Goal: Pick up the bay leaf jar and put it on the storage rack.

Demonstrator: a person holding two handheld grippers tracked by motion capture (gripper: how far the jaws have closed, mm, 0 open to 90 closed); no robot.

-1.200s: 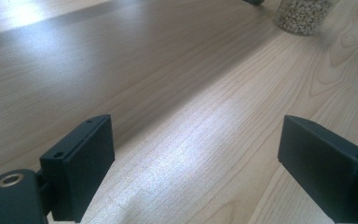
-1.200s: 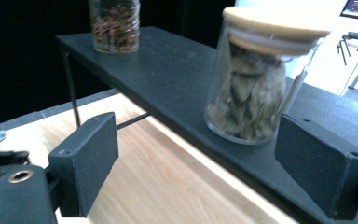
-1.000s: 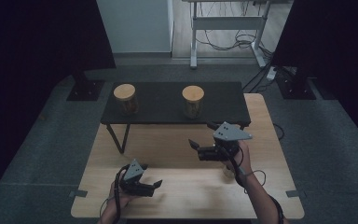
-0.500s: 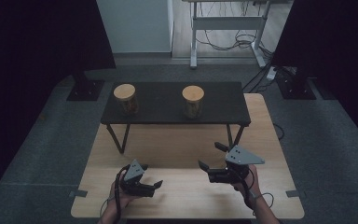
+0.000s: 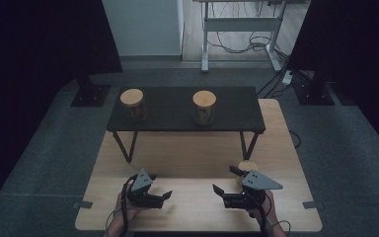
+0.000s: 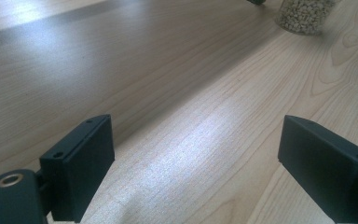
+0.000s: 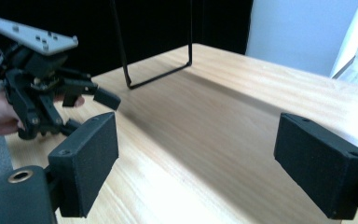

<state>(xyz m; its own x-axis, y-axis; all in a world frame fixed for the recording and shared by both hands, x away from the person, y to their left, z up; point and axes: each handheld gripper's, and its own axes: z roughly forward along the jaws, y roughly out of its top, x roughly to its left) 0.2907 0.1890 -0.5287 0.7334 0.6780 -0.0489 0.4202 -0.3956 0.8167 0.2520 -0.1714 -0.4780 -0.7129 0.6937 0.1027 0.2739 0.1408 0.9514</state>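
A small jar (image 5: 248,166) with a pale wooden lid stands on the wooden table (image 5: 187,163), near its right side, just beyond the right gripper (image 5: 228,181). In the left gripper view the lower part of this jar (image 6: 306,15) shows at the far right, and it is filled with small light grains. The right gripper has its jaws wide apart with nothing between them, and it points to the left, low over the table. The left gripper (image 5: 162,195) is at the near left of the table; its jaws are also wide and hold nothing. Farther away stands a low black shelf (image 5: 177,111) on thin legs. On it are two jars with wooden lids, the left jar (image 5: 132,104) and the right jar (image 5: 203,107), well apart; what is inside them cannot be told
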